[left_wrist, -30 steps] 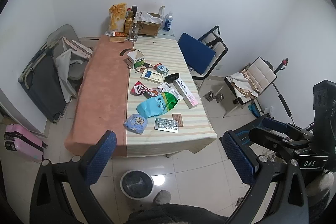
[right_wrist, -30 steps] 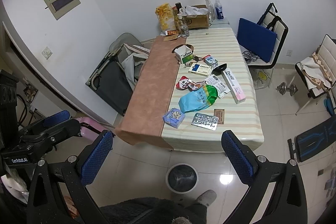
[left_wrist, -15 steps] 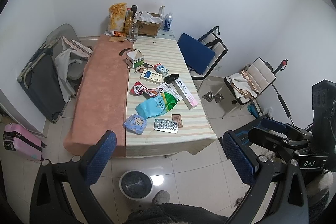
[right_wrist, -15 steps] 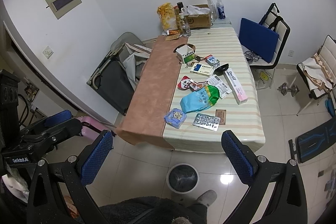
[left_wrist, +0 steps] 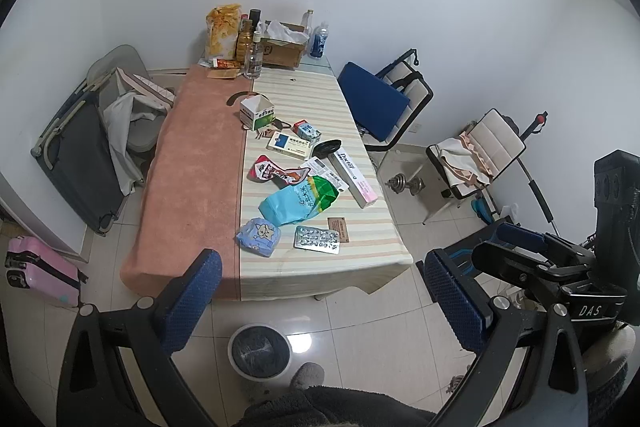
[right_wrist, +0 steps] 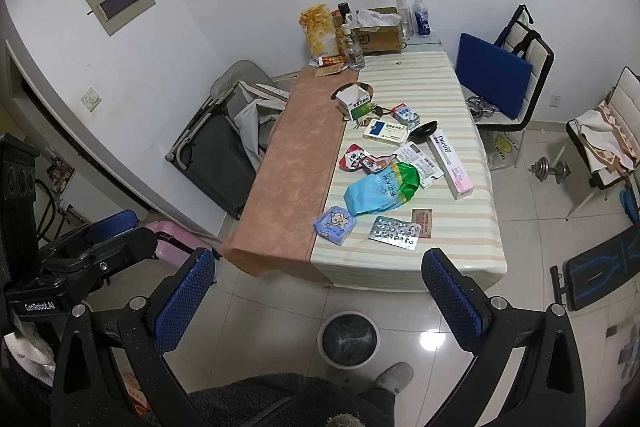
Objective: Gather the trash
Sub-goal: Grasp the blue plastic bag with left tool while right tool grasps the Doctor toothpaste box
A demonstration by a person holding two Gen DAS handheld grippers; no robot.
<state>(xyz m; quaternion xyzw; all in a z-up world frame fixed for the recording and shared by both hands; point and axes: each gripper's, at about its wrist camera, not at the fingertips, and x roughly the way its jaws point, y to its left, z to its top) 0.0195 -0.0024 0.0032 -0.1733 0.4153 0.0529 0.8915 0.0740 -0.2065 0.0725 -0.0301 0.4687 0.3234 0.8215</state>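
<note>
A long table [left_wrist: 320,275] [right_wrist: 460,259] holds scattered trash: a blue-green plastic bag [left_wrist: 298,202] [right_wrist: 380,192], a small blue pouch [left_wrist: 258,236] [right_wrist: 334,224], a foil pill blister [left_wrist: 317,239] [right_wrist: 394,232], a red snack wrapper [left_wrist: 272,173] [right_wrist: 362,161], medicine boxes [left_wrist: 290,145] [right_wrist: 386,130] and a long pink-white box [left_wrist: 354,173] [right_wrist: 450,165]. A lined bin [left_wrist: 260,351] [right_wrist: 349,339] stands on the floor before the table. My left gripper [left_wrist: 320,299] and right gripper [right_wrist: 318,295] are open and empty, held high, well short of the table.
Bottles, a snack bag and a cardboard box [left_wrist: 282,47] stand at the table's far end. A folded cot [left_wrist: 76,155] and a pink suitcase [left_wrist: 36,277] are at the left. Chairs [left_wrist: 384,103], dumbbells [left_wrist: 406,183] and a bench [right_wrist: 600,275] are at the right.
Both views have shifted very slightly toward the table. Both grippers stay open and nothing on the table has moved.
</note>
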